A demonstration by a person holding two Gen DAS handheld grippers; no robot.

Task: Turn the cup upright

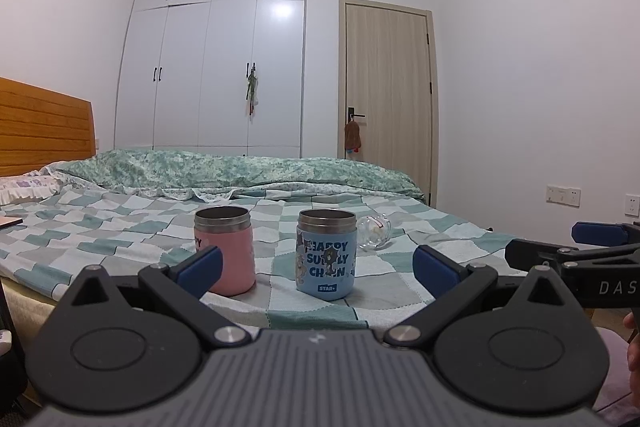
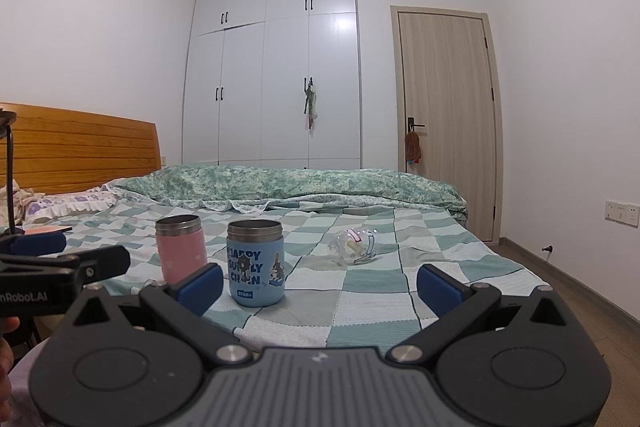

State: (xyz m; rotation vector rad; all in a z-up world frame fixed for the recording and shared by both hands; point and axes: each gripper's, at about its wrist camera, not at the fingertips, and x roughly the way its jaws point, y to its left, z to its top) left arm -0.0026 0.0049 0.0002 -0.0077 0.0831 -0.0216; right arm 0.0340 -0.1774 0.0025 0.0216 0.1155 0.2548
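A clear glass cup [image 1: 374,231] lies on its side on the checked bedspread [image 1: 120,223], behind and right of a blue cup; it also shows in the right wrist view [image 2: 352,246]. A pink cup [image 1: 226,251] [image 2: 182,251] and the blue cup [image 1: 326,254] [image 2: 256,263] stand upright with mouths up. My left gripper [image 1: 318,267] is open and empty, back from the bed's near edge, in line with the blue cup. My right gripper [image 2: 320,281] is open and empty, also short of the bed. Each gripper shows at the edge of the other's view.
A green quilt [image 2: 288,183] is bunched along the far side of the bed. A wooden headboard [image 2: 80,147] is at left, a white wardrobe [image 2: 272,75] and a door [image 2: 444,115] stand behind. Floor [image 2: 592,303] runs along the bed's right side.
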